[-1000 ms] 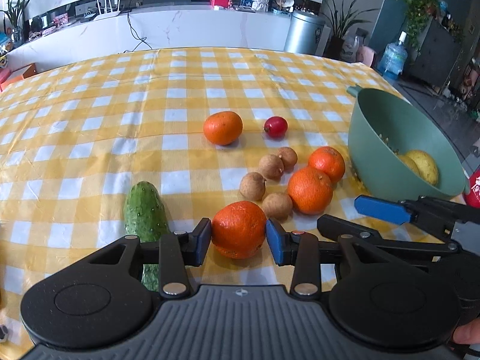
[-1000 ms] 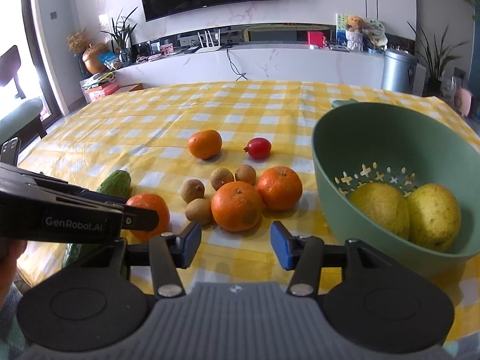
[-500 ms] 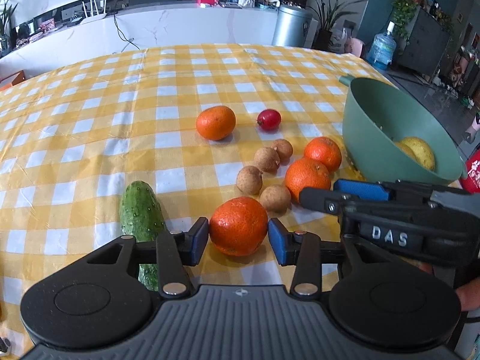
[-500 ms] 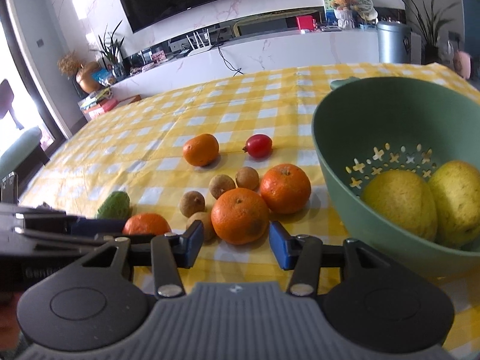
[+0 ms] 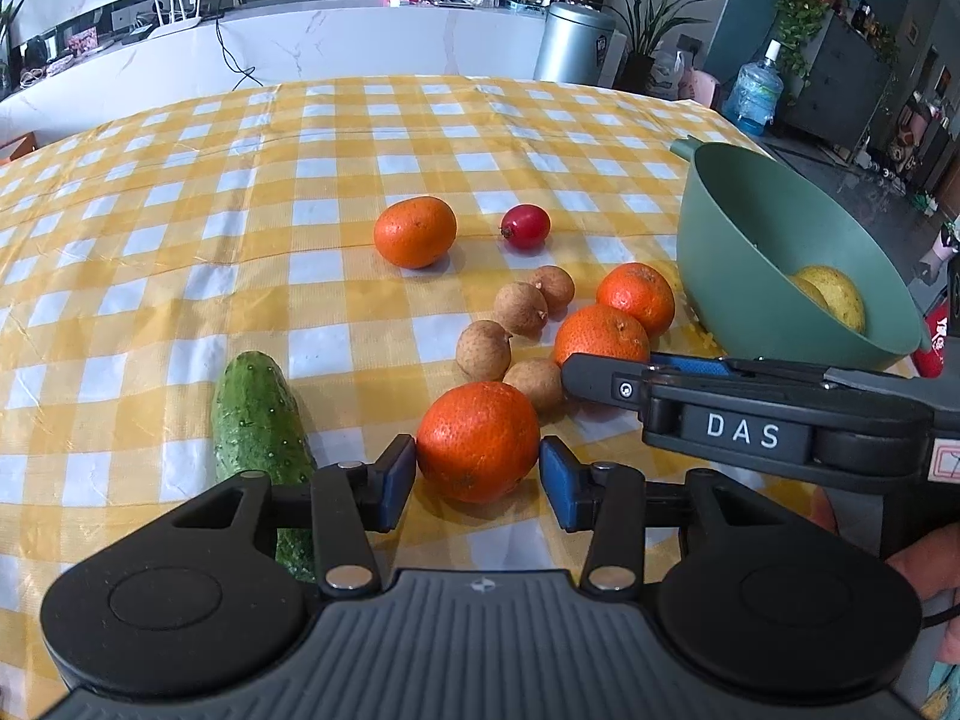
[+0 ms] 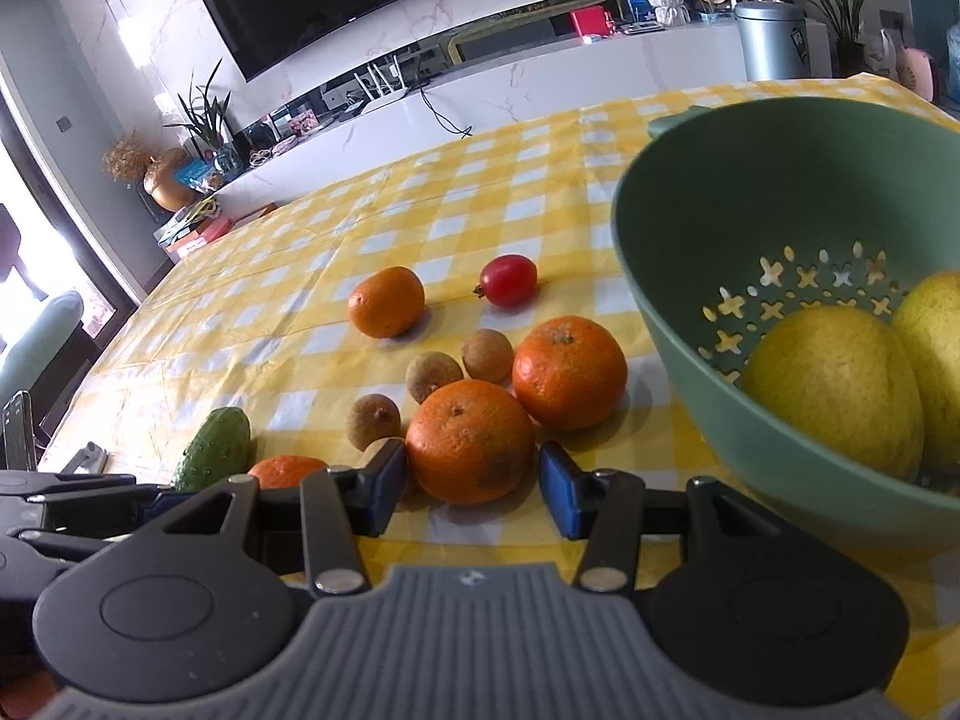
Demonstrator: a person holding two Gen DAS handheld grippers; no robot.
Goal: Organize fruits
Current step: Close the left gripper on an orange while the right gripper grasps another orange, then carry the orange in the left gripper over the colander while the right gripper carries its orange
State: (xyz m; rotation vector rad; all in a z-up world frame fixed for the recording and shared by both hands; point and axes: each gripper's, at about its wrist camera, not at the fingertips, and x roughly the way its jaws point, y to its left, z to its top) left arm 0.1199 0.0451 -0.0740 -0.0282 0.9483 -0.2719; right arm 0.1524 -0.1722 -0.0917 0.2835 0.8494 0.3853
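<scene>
At the left lay the cucumber [image 5: 259, 420], just beside your left gripper [image 5: 477, 483], which sat low over the checked tablecloth [image 5: 180, 276] with its blue pads either side of the nearest orange [image 5: 478, 441]. A sliver of cloth showed at each pad, so the jaws stood apart and nothing was clamped. One brown longan [image 5: 536, 382] sat right behind that orange; a push forward while squeezing could have knocked it and sent it rolling.

Further right, your right gripper [image 6: 474, 492] framed a second orange [image 6: 470, 441], and its jaws were closing on it. The left pad [image 6: 381, 495] looked touching or nearly so, the right pad [image 6: 558, 498] clearly off, so an uneven close could have shoved the fruit sideways into the third orange [image 6: 569, 372] touching it behind. The two tools sat close, and lifting together risked a clash.

At the far right the green colander [image 6: 672, 312] held two yellow fruits [image 6: 837, 390]; a careless drop could have bruised them.
</scene>
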